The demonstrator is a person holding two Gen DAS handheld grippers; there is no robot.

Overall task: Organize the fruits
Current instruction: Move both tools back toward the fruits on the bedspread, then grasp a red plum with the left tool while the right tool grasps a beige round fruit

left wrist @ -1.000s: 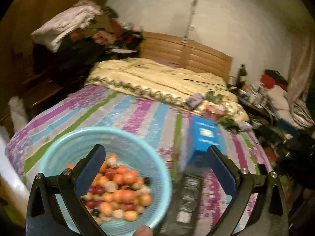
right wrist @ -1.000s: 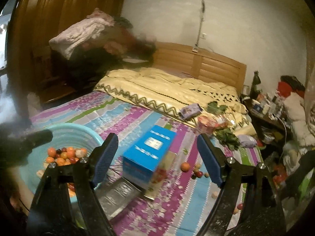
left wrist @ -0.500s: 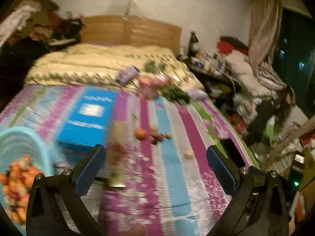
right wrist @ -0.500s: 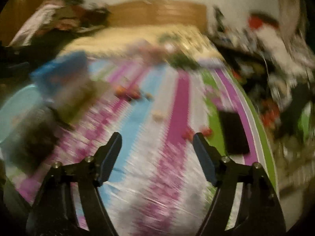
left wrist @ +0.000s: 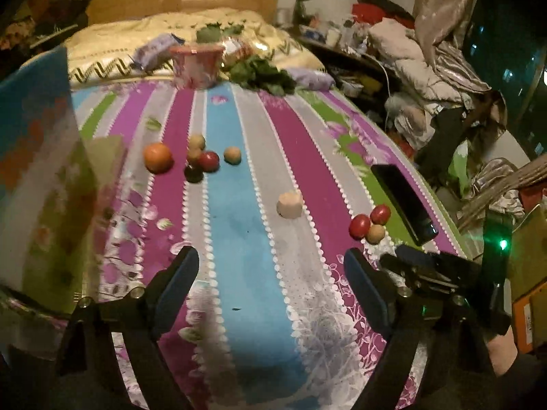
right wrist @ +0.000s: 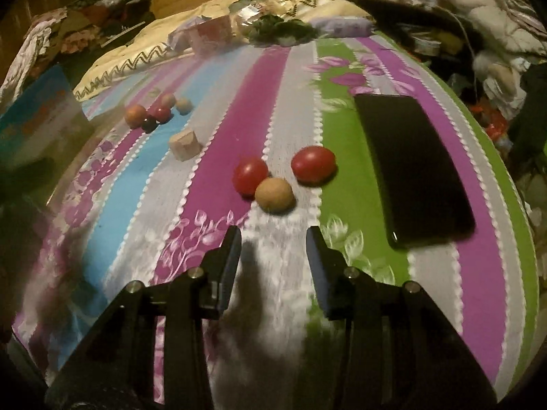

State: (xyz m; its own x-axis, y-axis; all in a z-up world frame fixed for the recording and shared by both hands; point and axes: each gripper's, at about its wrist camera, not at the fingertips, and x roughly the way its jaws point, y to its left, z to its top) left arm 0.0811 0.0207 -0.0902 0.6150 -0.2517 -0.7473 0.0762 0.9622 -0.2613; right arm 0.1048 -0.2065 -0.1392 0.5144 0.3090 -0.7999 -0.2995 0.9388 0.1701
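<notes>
Small fruits lie loose on a striped bedspread. Two red fruits (right wrist: 250,175) (right wrist: 313,164) and a tan one (right wrist: 274,194) sit just ahead of my right gripper (right wrist: 273,239), which is open and empty, low over the cloth. A pale chunk (right wrist: 184,143) lies further left. A far cluster holds an orange fruit (left wrist: 157,157), a red one (left wrist: 209,161), a dark one (left wrist: 193,173) and tan ones (left wrist: 232,154). My left gripper (left wrist: 271,270) is open and empty. The near trio also shows in the left wrist view (left wrist: 371,223), beside the right gripper's body (left wrist: 441,273).
A black phone (right wrist: 410,167) lies right of the near trio. A blue box (left wrist: 34,102) stands at the left. A pink tub (left wrist: 196,66) and leafy greens (left wrist: 261,75) sit at the far end. The bed edge drops off at right into clutter.
Both grippers swung right, away from the light blue basket of fruit, which has left view. The right gripper has come down close to the trio near the phone and its jaws have narrowed.
</notes>
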